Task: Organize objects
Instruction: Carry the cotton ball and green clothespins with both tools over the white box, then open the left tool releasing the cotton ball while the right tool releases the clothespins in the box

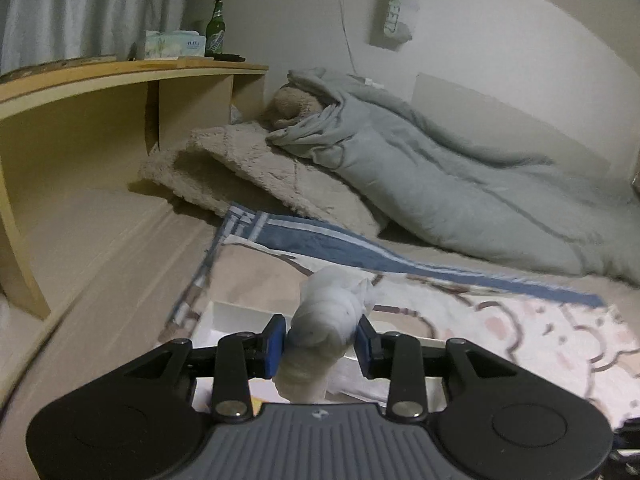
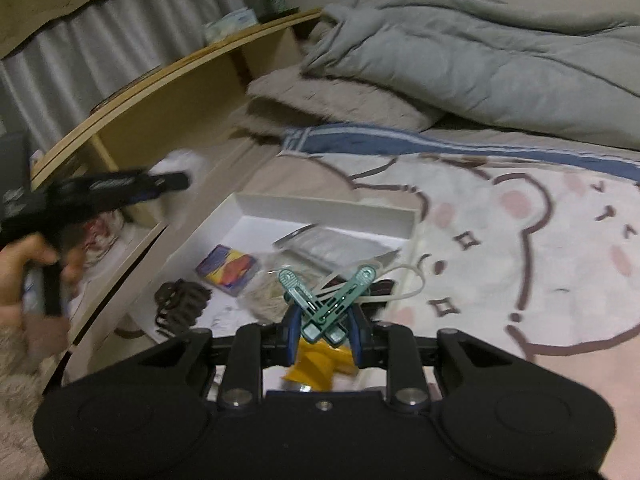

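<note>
My left gripper (image 1: 320, 340) is shut on a rolled white cloth bundle (image 1: 324, 316) and holds it above the bed. It shows blurred at the left of the right wrist view (image 2: 176, 180), by the wooden shelf. My right gripper (image 2: 325, 330) is shut on a green clothes peg (image 2: 326, 298), held over a white shallow box (image 2: 320, 204) on the bed. In the box lie a brown hair claw (image 2: 180, 308), a blue-orange packet (image 2: 230, 268), a clear bag (image 2: 332, 248) and a white cable (image 2: 408, 284). A yellow item (image 2: 320, 360) sits under the right jaws.
A wooden shelf unit (image 1: 120, 80) stands left of the bed with a green bottle (image 1: 216, 30) and a tissue box (image 1: 176, 44) on top. A grey duvet (image 1: 440, 176) and a beige fleece blanket (image 1: 260, 172) are piled at the far end. A cartoon-print blanket (image 2: 520, 240) covers the bed.
</note>
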The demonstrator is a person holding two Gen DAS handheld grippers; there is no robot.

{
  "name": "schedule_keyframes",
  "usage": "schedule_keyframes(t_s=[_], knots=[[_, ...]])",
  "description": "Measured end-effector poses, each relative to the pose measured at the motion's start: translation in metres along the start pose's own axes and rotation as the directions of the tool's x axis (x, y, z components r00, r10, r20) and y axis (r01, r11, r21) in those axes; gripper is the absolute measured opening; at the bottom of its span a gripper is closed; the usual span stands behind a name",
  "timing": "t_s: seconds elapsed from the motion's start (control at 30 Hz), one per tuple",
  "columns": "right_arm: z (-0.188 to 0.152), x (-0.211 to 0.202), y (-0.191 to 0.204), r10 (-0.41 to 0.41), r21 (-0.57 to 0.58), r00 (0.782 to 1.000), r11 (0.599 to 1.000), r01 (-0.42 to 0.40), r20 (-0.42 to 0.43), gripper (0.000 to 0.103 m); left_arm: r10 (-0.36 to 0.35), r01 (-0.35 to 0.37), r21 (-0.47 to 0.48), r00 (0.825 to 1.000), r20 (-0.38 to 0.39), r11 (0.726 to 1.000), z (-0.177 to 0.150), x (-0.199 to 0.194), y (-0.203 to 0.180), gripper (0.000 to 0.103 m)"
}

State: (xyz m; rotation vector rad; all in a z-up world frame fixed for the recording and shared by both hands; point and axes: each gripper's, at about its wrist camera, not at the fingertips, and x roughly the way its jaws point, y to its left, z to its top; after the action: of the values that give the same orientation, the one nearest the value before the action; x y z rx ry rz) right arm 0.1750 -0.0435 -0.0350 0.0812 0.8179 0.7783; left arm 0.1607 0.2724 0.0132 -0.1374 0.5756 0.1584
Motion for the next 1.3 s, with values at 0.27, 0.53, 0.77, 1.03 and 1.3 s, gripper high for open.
schedule_keyframes(t_s=[0.27,0.53,0.77,1.03,1.3], knots=[[0.003,0.028,0.027,0.045,-0.039,0.998,0.998,-0.047,-0.04,0.025,0.085,-0.077,0.096,0.993,-0.085,0.992,0.007,0.064,0.009,0.038],[0.006,0.047,0.029,0.054,-0.013,0.997,0.998,-0.055,-0.054,0.025,0.139,-0.126,0.097,0.979,-0.147,0.987,0.011,0.107,0.023,0.047],[0.006,0.071,0.034,0.078,0.0,0.993,0.997,-0.078,-0.086,0.025,0.128,-0.116,0.064,0.966,-0.224,0.991,-0.01,0.114,0.032,0.057],[0.003,0.096,0.048,0.126,0.024,0.978,0.992,-0.124,-0.169,0.036,0.086,-0.084,0.018,0.964,-0.253,0.996,-0.015,0.098,0.034,0.067],[0.0,0.086,0.047,0.086,0.036,0.982,0.996,-0.081,-0.169,0.062,0.096,-0.085,0.054,0.961,-0.261,0.995,-0.018,0.082,0.02,0.078]])
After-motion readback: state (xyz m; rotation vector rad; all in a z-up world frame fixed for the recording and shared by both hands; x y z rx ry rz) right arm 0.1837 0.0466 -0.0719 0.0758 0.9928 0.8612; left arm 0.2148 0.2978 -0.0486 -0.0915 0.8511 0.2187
